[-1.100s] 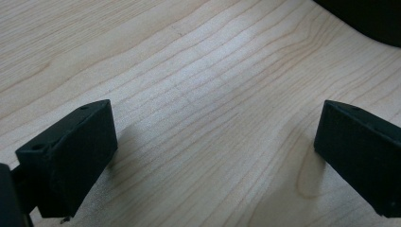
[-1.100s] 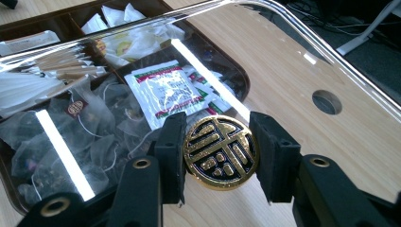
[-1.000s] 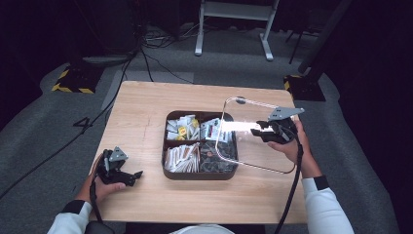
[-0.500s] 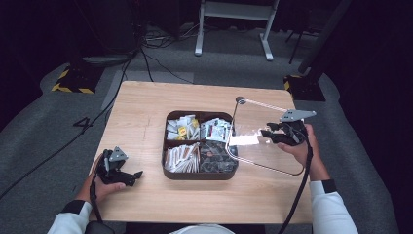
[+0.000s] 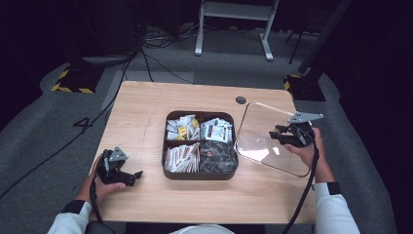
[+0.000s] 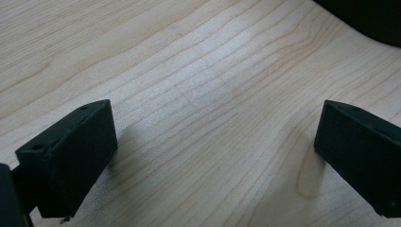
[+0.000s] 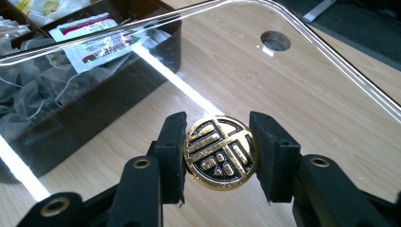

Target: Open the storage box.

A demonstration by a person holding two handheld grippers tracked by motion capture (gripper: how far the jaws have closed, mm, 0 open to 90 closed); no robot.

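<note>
Lowered rightward, clear square lid [image 5: 267, 139] hangs by its round gold knob [image 7: 221, 152], jaws pinching.

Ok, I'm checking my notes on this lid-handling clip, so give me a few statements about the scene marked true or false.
1. The right gripper is clamped on the gold-and-black knob of the clear lid. True.
2. The lid covers the brown box. False: it is held to the right of the box, which is uncovered.
3. The left gripper holds a sachet. False: its jaws stand open over bare table.
4. The box has four filled compartments. True.
5. The table has a round hole beyond the box. True.
</note>
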